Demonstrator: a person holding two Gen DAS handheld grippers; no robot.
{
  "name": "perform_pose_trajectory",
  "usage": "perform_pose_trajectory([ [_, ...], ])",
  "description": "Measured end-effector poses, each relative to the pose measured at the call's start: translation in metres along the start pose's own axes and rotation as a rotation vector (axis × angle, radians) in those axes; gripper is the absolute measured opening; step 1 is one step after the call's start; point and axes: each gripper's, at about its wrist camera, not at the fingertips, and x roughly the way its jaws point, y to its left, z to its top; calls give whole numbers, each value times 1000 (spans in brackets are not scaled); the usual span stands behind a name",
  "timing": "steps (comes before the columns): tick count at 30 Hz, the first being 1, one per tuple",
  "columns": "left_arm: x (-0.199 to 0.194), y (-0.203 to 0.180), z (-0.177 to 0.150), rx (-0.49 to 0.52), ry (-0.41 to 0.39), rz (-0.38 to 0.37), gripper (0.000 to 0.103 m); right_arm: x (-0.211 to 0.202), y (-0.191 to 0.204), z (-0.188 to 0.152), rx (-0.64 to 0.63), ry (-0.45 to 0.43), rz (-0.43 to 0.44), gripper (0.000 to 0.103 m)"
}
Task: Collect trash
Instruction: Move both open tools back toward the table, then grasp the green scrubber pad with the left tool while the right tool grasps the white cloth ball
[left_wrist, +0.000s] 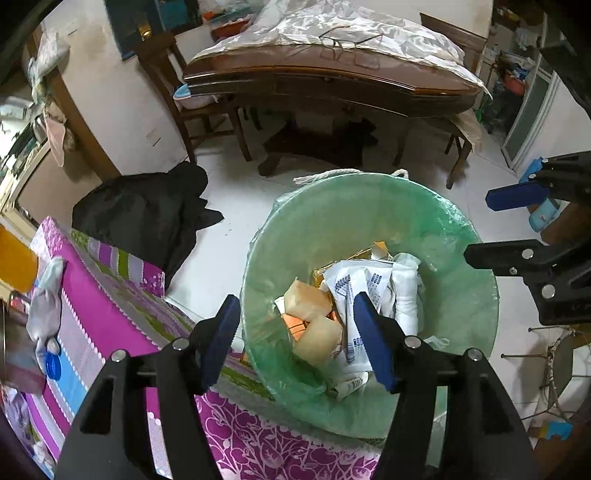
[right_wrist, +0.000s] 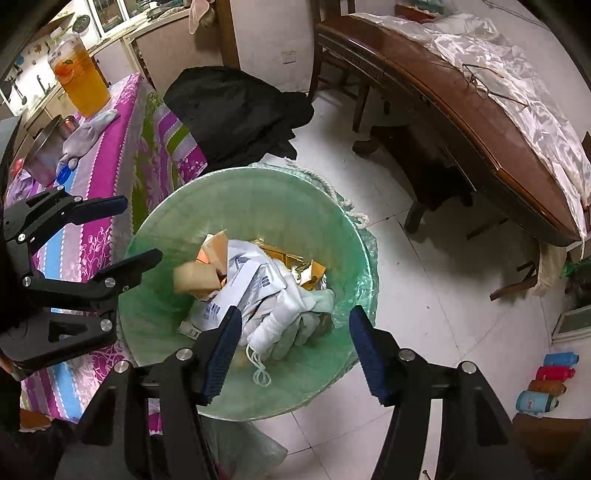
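Both tools hang over the green-lined bin (right_wrist: 236, 206), which stands on the pale tiled floor (right_wrist: 424, 295) just beside the table with the magenta flowered cloth (right_wrist: 107, 155). The left gripper (left_wrist: 297, 339) has its blue pads spread wide with nothing between them, and the right gripper (right_wrist: 295, 347) is likewise gaping and empty.

The trash (right_wrist: 258, 280) lies piled at the bottom of the bin: tan cardboard pieces (left_wrist: 314, 314), crinkled white printed wrappers (right_wrist: 240, 284), gold foil scraps (right_wrist: 291, 258), a limp white glove (right_wrist: 284, 317) and a looped elastic cord (right_wrist: 260, 373).

It looks as though a drop into the bin is finishing — or the next piece is about to be fetched. To do it well, I would lift both tools straight up from the bin so the pads do not snag the thin, translucent liner, whose film is loose and wrinkled at the rim.

On the cloth beside the bin lie a soft grey glove (right_wrist: 86, 129) and a blue cap (right_wrist: 63, 172) — likely candidates, though I cannot be sure they are rubbish.
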Motion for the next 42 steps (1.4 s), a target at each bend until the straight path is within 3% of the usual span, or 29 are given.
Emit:
perform_pose_trajectory([
  [2, -5, 3, -6, -18, -9, -1, 61, -2, 3, 0, -9, -6, -1, 62],
  [7, -31, 19, -45, -33, -79, 101, 63, -15, 27, 4, -54, -77, 0, 62],
  [13, -61, 69, -118, -129, -102, 195, 64, -30, 97, 11, -189, -235, 54, 62],
  [16, -75, 108, -161, -229, -89, 233, 64, -30, 147, 12, -288, -283, 97, 62],
  [21, -110, 163, -234, -346, -80, 400, 64, -31, 241, 14, -460, -357, 194, 62],
  [29, -177, 242, -337, -474, -84, 627, 71, -26, 386, 21, -623, -372, 352, 62],
  [36, -207, 320, -403, -468, -52, 685, 72, -19, 496, 46, -671, -354, 441, 62],
  [39, -204, 338, -418, -440, -50, 659, 72, -8, 542, 65, -660, -319, 510, 62],
  [42, -197, 359, -436, -463, -40, 626, 72, 10, 588, 74, -646, -270, 556, 70],
])
